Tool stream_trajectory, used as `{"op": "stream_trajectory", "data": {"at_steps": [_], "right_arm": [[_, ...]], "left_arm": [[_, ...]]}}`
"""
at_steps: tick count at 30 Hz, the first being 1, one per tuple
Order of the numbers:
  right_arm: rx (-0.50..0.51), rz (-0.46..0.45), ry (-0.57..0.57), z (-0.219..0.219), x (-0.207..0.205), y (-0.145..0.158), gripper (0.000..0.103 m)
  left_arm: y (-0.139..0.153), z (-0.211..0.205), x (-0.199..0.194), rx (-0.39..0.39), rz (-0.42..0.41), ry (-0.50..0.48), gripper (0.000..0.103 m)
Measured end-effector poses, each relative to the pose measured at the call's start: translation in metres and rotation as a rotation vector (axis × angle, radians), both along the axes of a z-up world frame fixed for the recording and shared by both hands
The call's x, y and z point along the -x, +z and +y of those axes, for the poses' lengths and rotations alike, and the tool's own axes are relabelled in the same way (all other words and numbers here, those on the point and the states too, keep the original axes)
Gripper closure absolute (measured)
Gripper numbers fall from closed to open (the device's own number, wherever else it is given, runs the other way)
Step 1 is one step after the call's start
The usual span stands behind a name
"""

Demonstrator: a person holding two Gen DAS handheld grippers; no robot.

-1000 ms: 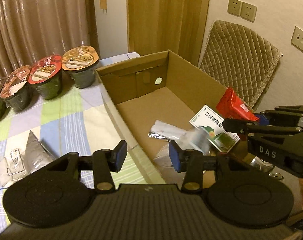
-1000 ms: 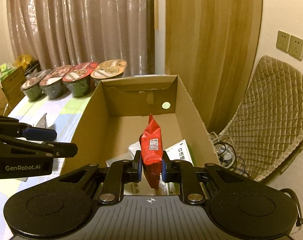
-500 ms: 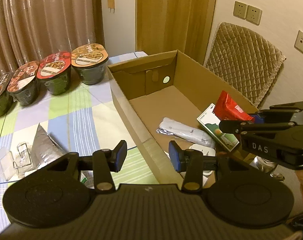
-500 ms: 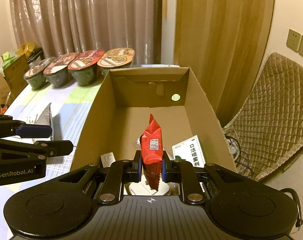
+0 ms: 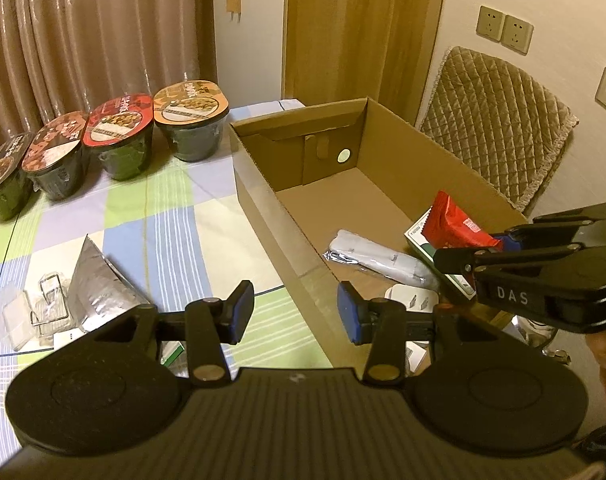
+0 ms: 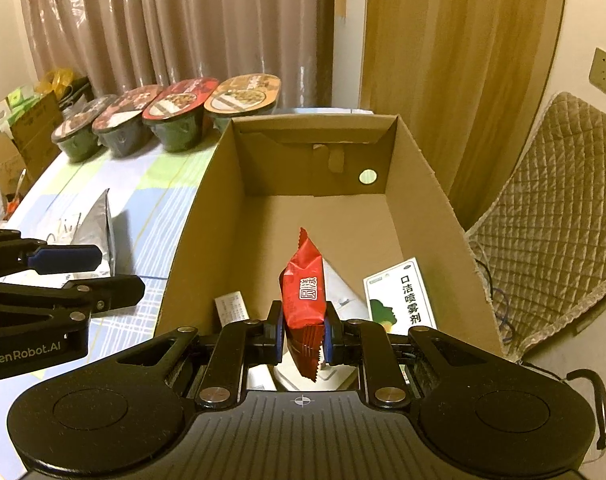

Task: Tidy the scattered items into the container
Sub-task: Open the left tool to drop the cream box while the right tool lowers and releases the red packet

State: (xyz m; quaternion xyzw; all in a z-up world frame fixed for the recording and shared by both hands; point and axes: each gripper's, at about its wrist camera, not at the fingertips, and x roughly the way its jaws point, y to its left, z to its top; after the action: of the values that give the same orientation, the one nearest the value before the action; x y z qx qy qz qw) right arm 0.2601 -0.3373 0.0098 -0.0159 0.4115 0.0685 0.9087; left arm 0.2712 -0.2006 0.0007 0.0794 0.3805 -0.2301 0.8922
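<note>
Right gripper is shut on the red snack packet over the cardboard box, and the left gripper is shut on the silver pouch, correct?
Not quite. The left gripper is open and holds nothing; the left wrist view shows its jaws apart, with the silver pouch lying on the tablecloth. The rest stands: the right gripper is shut on the red snack packet over the cardboard box.

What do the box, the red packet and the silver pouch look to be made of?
Box: plain brown corrugated cardboard, matte, with folded flaps.
Red packet: glossy plastic film, probably; serrated ends.
Silver pouch: metallic foil or foil laminate, shiny and creased.
</note>
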Motion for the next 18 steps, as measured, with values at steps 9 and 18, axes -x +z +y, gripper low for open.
{"op": "stream_trajectory", "data": {"at_steps": [9, 18], "right_arm": [[-0.004, 0.01, 0.003, 0.004, -0.004, -0.002, 0.082], [-0.001, 0.021, 0.0, 0.006, -0.004, -0.004, 0.082]], "left_arm": [[-0.003, 0.007, -0.001, 0.003, 0.004, 0.007, 0.063], [-0.006, 0.015, -0.001, 0.0, 0.01, 0.021, 0.062]]}}
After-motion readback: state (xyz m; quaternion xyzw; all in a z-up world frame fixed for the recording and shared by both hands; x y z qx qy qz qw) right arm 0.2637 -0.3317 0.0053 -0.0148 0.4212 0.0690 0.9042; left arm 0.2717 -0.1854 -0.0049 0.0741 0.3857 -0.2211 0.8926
